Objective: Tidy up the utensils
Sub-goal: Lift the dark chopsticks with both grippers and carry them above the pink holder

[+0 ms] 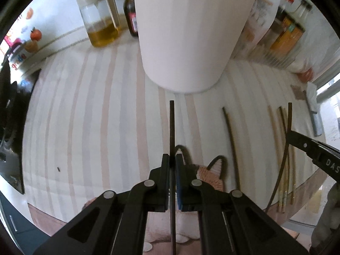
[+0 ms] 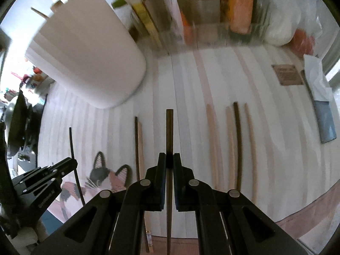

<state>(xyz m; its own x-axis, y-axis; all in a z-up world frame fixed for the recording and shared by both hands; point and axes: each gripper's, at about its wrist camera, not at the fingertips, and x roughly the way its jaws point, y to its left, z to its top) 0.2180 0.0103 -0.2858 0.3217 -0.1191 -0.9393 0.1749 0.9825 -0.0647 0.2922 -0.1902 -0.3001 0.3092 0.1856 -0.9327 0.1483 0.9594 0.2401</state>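
Note:
My left gripper (image 1: 172,159) is shut on a thin dark chopstick (image 1: 172,127) that points toward the white utensil holder (image 1: 191,31) just ahead. My right gripper (image 2: 169,158) is shut on a dark brown chopstick (image 2: 169,131), held above the striped cloth. The holder (image 2: 89,63) stands to its upper left with sticks poking from its top. Several loose chopsticks lie on the cloth: a dark and a pale one (image 2: 139,148) left of the right gripper, pale ones (image 2: 212,144) and a dark one (image 2: 239,144) to its right. The left gripper (image 2: 73,162) shows at lower left.
An oil jug (image 1: 99,19) and a dark bottle (image 1: 131,10) stand behind the holder. A clear bin of packets (image 2: 201,17) lines the back. A tissue pack (image 2: 320,97) lies at the right edge. A cat picture (image 2: 102,178) marks the cloth's near side.

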